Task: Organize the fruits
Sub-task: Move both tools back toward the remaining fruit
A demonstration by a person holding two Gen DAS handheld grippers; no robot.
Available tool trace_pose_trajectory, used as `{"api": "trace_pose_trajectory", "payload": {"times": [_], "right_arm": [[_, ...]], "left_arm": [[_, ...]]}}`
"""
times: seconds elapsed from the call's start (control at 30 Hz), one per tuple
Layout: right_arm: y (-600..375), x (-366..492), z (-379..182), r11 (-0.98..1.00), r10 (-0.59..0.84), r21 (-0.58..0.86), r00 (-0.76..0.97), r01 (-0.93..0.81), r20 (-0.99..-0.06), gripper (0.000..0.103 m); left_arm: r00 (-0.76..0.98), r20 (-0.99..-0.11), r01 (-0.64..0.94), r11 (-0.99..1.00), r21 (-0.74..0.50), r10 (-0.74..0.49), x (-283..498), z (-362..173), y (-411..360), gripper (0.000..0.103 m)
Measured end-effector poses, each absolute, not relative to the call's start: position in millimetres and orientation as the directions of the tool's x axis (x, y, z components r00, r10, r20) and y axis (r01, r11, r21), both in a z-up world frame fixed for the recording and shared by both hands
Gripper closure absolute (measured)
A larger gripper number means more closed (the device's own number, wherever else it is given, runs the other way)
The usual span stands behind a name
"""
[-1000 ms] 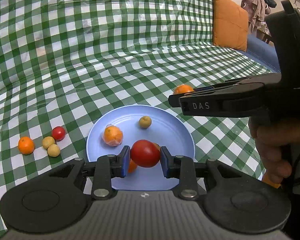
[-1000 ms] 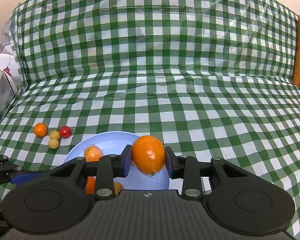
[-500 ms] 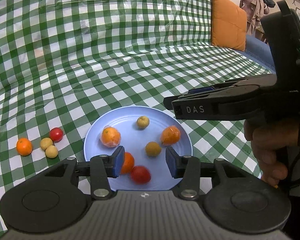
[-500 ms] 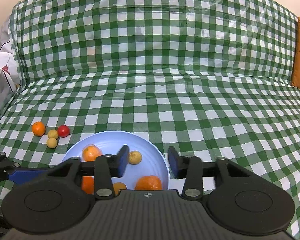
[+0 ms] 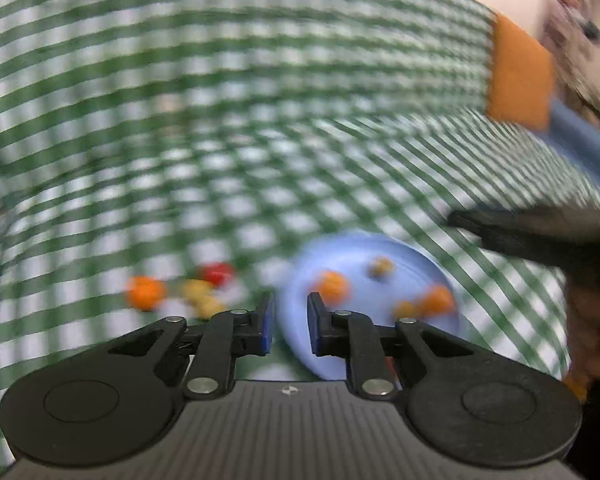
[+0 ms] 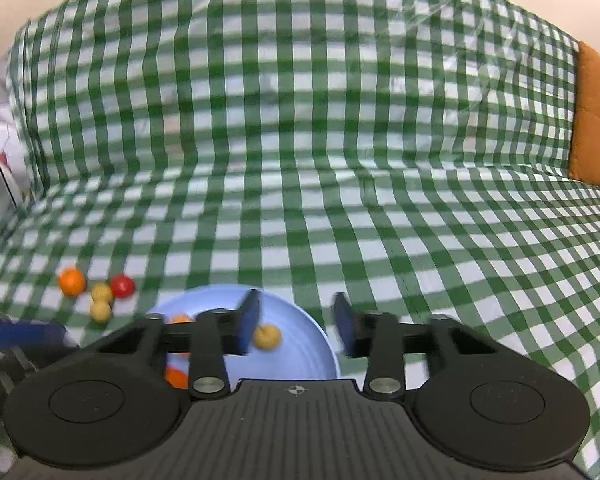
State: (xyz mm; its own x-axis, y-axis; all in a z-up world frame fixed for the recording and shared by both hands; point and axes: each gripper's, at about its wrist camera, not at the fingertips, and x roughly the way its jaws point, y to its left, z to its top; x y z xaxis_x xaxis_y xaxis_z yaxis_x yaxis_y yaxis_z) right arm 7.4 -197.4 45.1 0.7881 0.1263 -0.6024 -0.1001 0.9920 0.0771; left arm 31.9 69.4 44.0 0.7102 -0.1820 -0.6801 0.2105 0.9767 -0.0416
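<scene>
A light blue plate (image 5: pixel 352 252) lies on the green checked cloth and holds several small fruits, among them an orange (image 5: pixel 332 286); the left wrist view is blurred. Left of the plate lie an orange (image 5: pixel 145 292), two yellow fruits (image 5: pixel 196 290) and a red tomato (image 5: pixel 217 273). My left gripper (image 5: pixel 290 326) is open and empty, with a narrow gap, at the plate's left rim. In the right wrist view the plate (image 6: pixel 300 316) holds a yellow fruit (image 6: pixel 267 337). My right gripper (image 6: pixel 296 326) is open and empty above it. The loose orange (image 6: pixel 72 282) and tomato (image 6: pixel 123 286) show at left.
The checked cloth (image 6: pixel 300 140) covers a sofa seat and its back. An orange cushion (image 6: pixel 594 120) stands at the far right. The right gripper's black body (image 5: pixel 540 232) reaches in from the right in the left wrist view.
Both grippers have let go of their fruits into the plate. My left gripper has swung left, so the plate sits further right in its view, and its jaws have narrowed. The right gripper stays open.
</scene>
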Motion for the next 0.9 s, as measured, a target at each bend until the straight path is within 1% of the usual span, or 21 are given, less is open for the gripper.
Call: {"api": "trace_pose_trajectory", "payload": {"times": [0.03,0.07,0.13,0.2,0.23,0.27,0.3,0.37,0.47,0.57,0.7,0.8,0.87,0.9], "right_arm": [[-195.9,6.8,47.3,0.990,0.137,0.096,0.794,-0.099,-0.592,0.084],[-193.1,6.0,49.6,0.988,0.149,0.114,0.802,-0.101,-0.579,0.086],[-185.9,5.2,52.7,0.983,0.176,0.139,0.809,-0.118,-0.561,0.086],[-173.8,5.5,53.9,0.977,0.210,0.159,0.804,-0.145,-0.556,0.086],[-167.1,5.7,53.4,0.973,0.226,0.162,0.797,-0.162,-0.560,0.086],[-159.1,5.7,52.9,0.970,0.242,0.159,0.790,-0.184,-0.563,0.086],[-152.5,5.2,51.8,0.967,0.255,0.155,0.785,-0.202,-0.565,0.086],[-137.3,7.8,49.4,0.955,0.296,0.155,0.762,-0.254,-0.576,0.086],[-109.9,13.2,41.9,0.932,0.350,0.152,0.706,-0.330,-0.615,0.086],[-75.5,9.8,35.9,0.902,0.381,0.105,0.658,-0.419,-0.649,0.086],[-44.8,16.5,30.3,0.877,0.405,0.085,0.635,-0.472,-0.658,0.084],[-32.5,29.7,19.7,0.878,0.403,0.103,0.606,-0.467,-0.686,0.078],[-23.9,41.3,10.6,0.877,0.404,0.113,0.587,-0.468,-0.702,0.063],[-18.0,47.1,5.7,0.876,0.398,0.107,0.582,-0.470,-0.709,0.060]], "left_arm": [[0.717,-0.676,0.192,0.980,-0.044,-0.171,33.8,49.1,85.0,0.084],[0.727,-0.670,0.173,0.984,-0.036,-0.152,35.2,54.6,102.6,0.084],[0.749,-0.657,0.112,0.994,0.001,-0.083,39.8,60.7,135.3,0.084],[0.750,-0.660,0.030,0.999,-0.042,-0.050,39.7,55.3,165.8,0.084],[0.730,-0.681,-0.010,0.997,-0.077,-0.046,39.6,48.3,179.0,0.084],[0.702,-0.712,-0.049,0.995,-0.084,-0.026,41.9,44.1,187.1,0.084],[0.713,-0.701,-0.079,0.992,-0.102,-0.015,40.1,43.6,194.6,0.084],[0.726,-0.688,-0.084,0.990,-0.113,-0.017,39.5,40.8,199.9,0.084],[0.696,-0.718,-0.087,0.991,-0.097,-0.009,49.3,29.0,200.3,0.084],[0.702,-0.712,-0.087,0.990,-0.114,-0.021,57.4,25.2,197.5,0.084],[0.711,-0.703,-0.077,0.989,-0.123,-0.032,68.6,20.6,189.1,0.084],[0.715,-0.697,-0.072,0.988,-0.135,-0.043,76.1,15.0,184.4,0.083],[0.710,-0.703,-0.075,0.986,-0.147,-0.051,80.7,11.5,185.3,0.083],[0.705,-0.707,-0.078,0.985,-0.155,-0.055,81.8,9.5,186.4,0.083]]}}
